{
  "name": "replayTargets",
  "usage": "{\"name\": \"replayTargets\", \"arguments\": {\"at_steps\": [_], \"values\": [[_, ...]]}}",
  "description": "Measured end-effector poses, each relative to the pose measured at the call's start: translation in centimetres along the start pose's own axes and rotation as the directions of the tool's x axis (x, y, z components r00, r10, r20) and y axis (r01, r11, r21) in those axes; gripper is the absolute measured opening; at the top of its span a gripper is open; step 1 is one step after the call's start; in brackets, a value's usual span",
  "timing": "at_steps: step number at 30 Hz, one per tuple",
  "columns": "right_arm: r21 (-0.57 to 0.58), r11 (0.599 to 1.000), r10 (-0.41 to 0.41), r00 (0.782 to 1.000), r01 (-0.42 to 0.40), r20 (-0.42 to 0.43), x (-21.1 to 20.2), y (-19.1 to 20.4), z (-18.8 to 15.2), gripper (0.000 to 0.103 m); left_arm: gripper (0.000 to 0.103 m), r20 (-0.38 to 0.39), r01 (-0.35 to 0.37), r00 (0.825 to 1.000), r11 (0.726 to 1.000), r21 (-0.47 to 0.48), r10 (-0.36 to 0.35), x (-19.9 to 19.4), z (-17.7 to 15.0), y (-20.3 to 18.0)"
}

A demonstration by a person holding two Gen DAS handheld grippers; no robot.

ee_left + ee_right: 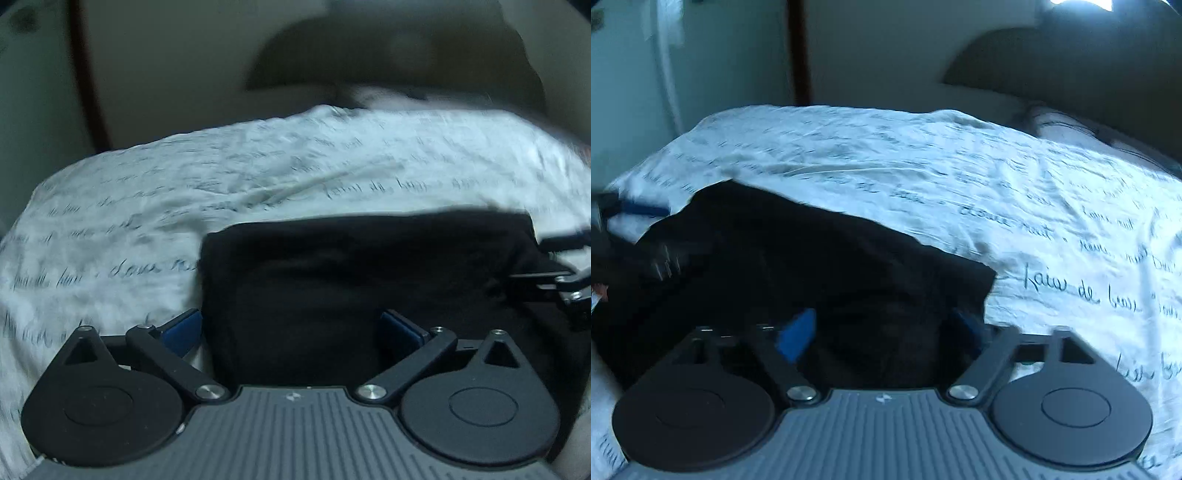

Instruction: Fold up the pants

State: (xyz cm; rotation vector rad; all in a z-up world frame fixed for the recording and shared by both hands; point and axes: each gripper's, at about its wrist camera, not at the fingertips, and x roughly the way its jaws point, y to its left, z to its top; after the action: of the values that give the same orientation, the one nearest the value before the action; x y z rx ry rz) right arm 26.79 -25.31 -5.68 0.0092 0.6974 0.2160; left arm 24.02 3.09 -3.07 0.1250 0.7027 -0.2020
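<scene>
Both grippers, left gripper (291, 332) and right gripper (886, 332), have wide empty jaws over the folded black pants (369, 277) on the bed (147, 203), so a careless touch could drag the fold open.

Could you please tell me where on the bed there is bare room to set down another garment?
The white script-printed sheet is bare beyond and right of the black pants, up toward the pillow. In the left view, sheet is also free left of the pants' edge. It is crowded over the pants, where the left gripper and right gripper hover with jaws open.
</scene>
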Motion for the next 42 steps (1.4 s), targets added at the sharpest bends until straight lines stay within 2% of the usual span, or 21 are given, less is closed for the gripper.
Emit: {"name": "replayTargets", "arguments": {"at_steps": [5, 7, 9, 10, 11, 14, 18, 21, 22, 23, 24, 26, 33, 42], "values": [[0.016, 1.0, 0.021, 0.997, -0.022, 0.075, -4.8, 1.0, -2.0, 0.086, 0.103, 0.03, 0.0, 1.0, 0.995, -0.098, 0.002, -5.0, -2.1, -0.1], [0.021, 0.999, 0.039, 0.998, -0.04, 0.052, -4.9, 1.1, -3.3, 0.086, 0.103, 0.013, -0.009, 1.0, 0.994, -0.105, 0.01, -5.3, -3.3, -0.8], [0.006, 1.0, -0.005, 1.0, 0.005, 0.021, -3.3, 1.4, -4.0, 0.088, 0.103, -0.03, -0.037, 0.999, 0.996, -0.082, 0.035, -4.1, -4.0, -1.5], [0.01, 1.0, -0.024, 1.0, 0.024, 0.015, -2.7, 1.3, -4.2, 0.098, 0.103, -0.017, -0.039, 0.999, 0.995, -0.095, 0.037, -3.8, -4.3, -1.4], [0.049, 0.998, -0.029, 1.0, 0.029, 0.0, -2.3, 0.8, -4.3, 0.103, 0.103, -0.008, -0.035, 0.999, 0.993, -0.115, 0.034, -3.9, -4.5, -1.1], [0.172, 0.985, -0.013, 1.0, 0.014, -0.006, -3.9, -0.2, -4.5, 0.103, 0.103, -0.018, -0.044, 0.999, 0.978, -0.204, 0.041, -5.4, -4.5, 0.1], [0.181, 0.983, -0.045, 0.998, 0.036, 0.05, -7.1, 0.9, -6.3, 0.103, 0.103, -0.028, -0.069, 0.998, 0.972, -0.225, 0.064, -6.8, -5.6, 0.3], [0.191, 0.98, -0.06, 0.998, 0.061, -0.009, -6.5, 1.4, -7.4, 0.103, 0.103, -0.038, -0.068, 0.997, 0.968, -0.242, 0.061, -7.1, -6.4, 0.0], [0.173, 0.982, -0.066, 0.996, 0.075, -0.059, -5.6, 1.5, -7.7, 0.103, 0.103, -0.038, -0.074, 0.997, 0.966, -0.246, 0.066, -7.2, -6.6, -0.1], [0.124, 0.987, -0.093, 0.993, 0.101, -0.073, -5.0, 2.0, -8.0, 0.103, 0.103, -0.037, -0.08, 0.997, 0.966, -0.245, 0.073, -7.4, -6.7, -0.3], [0.08, 0.989, -0.116, 0.992, 0.121, -0.056, -5.2, 2.4, -8.2, 0.103, 0.103, -0.036, -0.085, 0.996, 0.967, -0.241, 0.079, -7.6, -6.7, -0.4], [0.062, 0.989, -0.134, 0.989, 0.137, -0.057, -5.8, 3.1, -8.2, 0.103, 0.103, -0.035, -0.094, 0.995, 0.968, -0.232, 0.089, -8.1, -6.7, -0.6], [0.198, 0.978, -0.06, 0.995, 0.073, -0.074, -8.0, 3.2, -8.4, 0.103, 0.103, -0.035, -0.102, 0.995, 0.967, -0.235, 0.096, -9.9, -7.5, -1.3], [0.222, 0.973, -0.046, 0.998, 0.054, -0.04, -9.9, 4.3, -10.4, 0.103, 0.103, -0.053, -0.125, 0.992, 0.975, -0.186, 0.117, -11.7, -9.1, -3.3]]}}
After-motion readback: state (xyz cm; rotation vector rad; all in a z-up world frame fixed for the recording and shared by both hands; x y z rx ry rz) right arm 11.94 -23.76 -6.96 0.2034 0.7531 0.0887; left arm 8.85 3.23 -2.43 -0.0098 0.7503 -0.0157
